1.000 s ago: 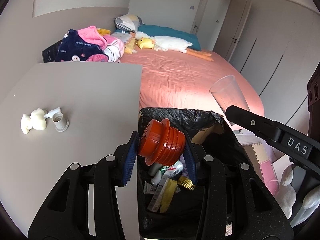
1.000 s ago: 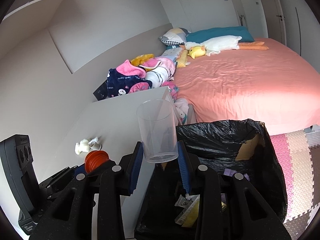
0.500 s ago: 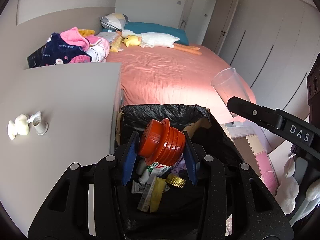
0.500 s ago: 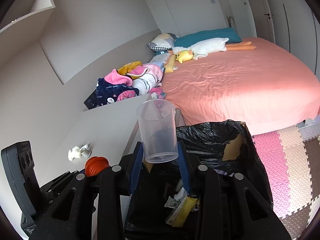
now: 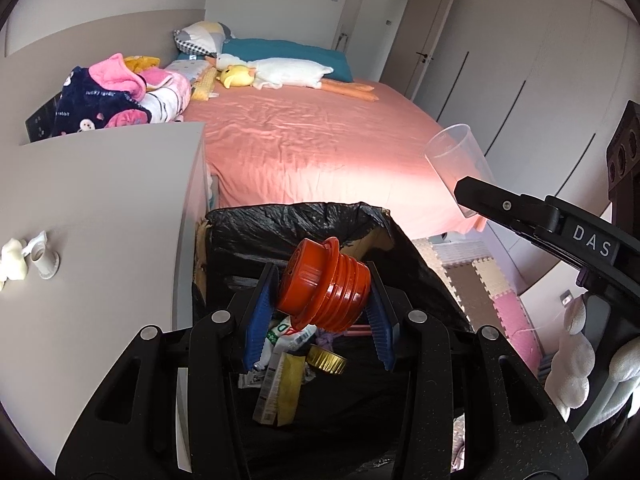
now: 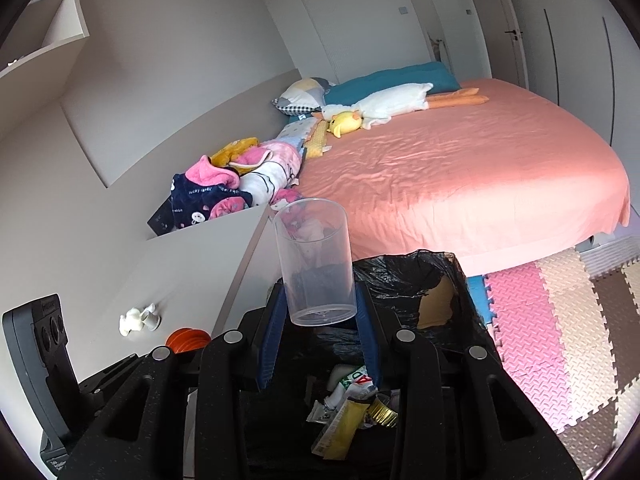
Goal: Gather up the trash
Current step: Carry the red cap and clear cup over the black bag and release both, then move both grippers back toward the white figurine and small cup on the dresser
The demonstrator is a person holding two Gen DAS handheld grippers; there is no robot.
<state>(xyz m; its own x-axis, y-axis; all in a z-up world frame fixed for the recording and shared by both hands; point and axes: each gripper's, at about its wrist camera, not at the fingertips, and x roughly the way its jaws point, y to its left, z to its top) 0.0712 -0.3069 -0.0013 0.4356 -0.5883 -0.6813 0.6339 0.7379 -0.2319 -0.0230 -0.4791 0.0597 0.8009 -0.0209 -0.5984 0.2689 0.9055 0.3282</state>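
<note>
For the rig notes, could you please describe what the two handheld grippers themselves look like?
Both look alike. The left gripper and the right gripper each have a matte black, slotted frame with round silver screw heads and two fingers lined with ribbed blue pads. Seen from the left wrist camera, the right one's side bears white letters "DAS" and a black block with round openings. No cables, hands or sleeves show.

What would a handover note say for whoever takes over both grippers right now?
Left gripper: shut on the ribbed orange plastic cap, held above the open black-lined trash bin.
Right gripper: shut on the clear plastic cup, upright, also over the bin.
Done: wrappers and a gold lid already lie inside the bin.
Left: release both items into the bin. A small white cup and white lump remain on the grey cabinet top; whether they are trash is unclear.
</note>
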